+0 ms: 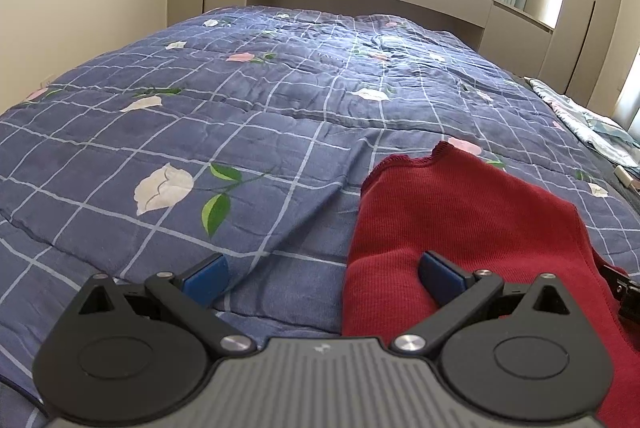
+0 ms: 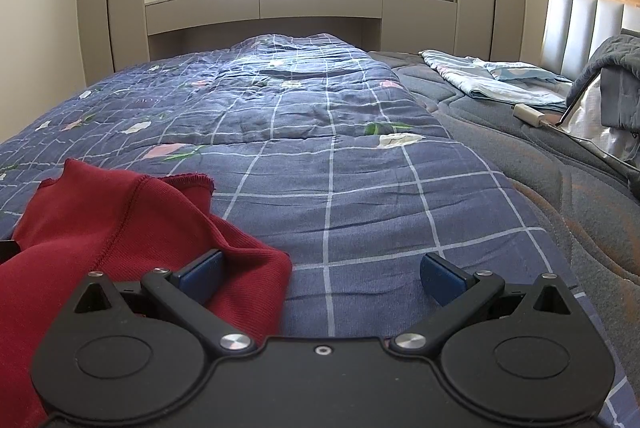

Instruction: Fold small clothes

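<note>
A dark red knit garment (image 1: pixel 472 224) lies on the blue checked floral quilt (image 1: pixel 248 131). In the left wrist view it fills the lower right. My left gripper (image 1: pixel 324 274) is open, its right pad over the garment's left edge and its left pad over bare quilt. In the right wrist view the garment (image 2: pixel 132 228) lies at the lower left. My right gripper (image 2: pixel 320 274) is open, its left pad over the garment's right edge and its right pad over the quilt (image 2: pixel 360 187). Neither holds anything.
A grey mattress (image 2: pixel 540 195) is bare to the right of the quilt. On it lie a folded light blue cloth (image 2: pixel 496 79), a white charger (image 2: pixel 528 113) and a grey blanket pile (image 2: pixel 616 83) by the headboard. Beige wardrobes and a window bench stand beyond the bed.
</note>
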{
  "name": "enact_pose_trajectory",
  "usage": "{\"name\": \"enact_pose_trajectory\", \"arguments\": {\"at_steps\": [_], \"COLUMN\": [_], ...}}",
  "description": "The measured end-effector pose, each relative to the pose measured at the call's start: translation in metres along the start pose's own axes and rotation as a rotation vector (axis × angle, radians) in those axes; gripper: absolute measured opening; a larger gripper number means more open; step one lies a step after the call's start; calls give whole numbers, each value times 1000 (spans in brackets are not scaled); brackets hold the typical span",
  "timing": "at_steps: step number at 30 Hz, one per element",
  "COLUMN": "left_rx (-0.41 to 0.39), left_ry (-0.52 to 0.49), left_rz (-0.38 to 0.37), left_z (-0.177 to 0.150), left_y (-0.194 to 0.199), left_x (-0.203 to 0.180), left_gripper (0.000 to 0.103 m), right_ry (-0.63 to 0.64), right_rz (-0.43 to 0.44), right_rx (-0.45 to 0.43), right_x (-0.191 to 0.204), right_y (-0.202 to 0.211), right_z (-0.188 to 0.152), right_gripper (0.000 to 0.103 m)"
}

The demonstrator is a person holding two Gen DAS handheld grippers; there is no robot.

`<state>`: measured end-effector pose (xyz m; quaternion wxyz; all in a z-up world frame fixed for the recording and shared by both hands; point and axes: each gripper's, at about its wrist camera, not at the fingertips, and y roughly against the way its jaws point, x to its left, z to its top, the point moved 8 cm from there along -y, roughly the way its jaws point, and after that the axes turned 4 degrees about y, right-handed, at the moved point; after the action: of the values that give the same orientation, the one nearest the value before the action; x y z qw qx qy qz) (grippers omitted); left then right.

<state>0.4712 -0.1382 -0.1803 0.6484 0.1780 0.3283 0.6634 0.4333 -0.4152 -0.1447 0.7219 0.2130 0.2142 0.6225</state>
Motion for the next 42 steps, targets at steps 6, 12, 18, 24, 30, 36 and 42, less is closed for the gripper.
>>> {"name": "enact_pose_trajectory", "arguments": {"at_steps": [6,12,18,24,30,36,42], "left_rx": [38,34,122,124,144,241,259], "left_ry": [62,101,-15,10,2,0,23], "left_rz": [-62,-129,-234,-248,-331,-428,-441], "left_z": [4,18,-9,-22,-14,-20,-24], "left_y": [1,31,44,41,51,41,32], "left_x": [7,14,6,13,10,3,2], "left_gripper": [102,103,102,103,103,103,103], "right_ry": [-47,-265,-295,-255,-299,-349,-336], "right_rz": [26,138,258,239,323,419,460], "right_rx": [-17,-86,-1,-1,-53,-26,-27], "right_x": [-6,-24,-4,6,5,12,22], "right_y": [7,49,67,78,89,85,87], "right_z": [3,4,-22,-40,-35,-38,-37], "right_gripper": [102,102,102,102,102,102,100]}}
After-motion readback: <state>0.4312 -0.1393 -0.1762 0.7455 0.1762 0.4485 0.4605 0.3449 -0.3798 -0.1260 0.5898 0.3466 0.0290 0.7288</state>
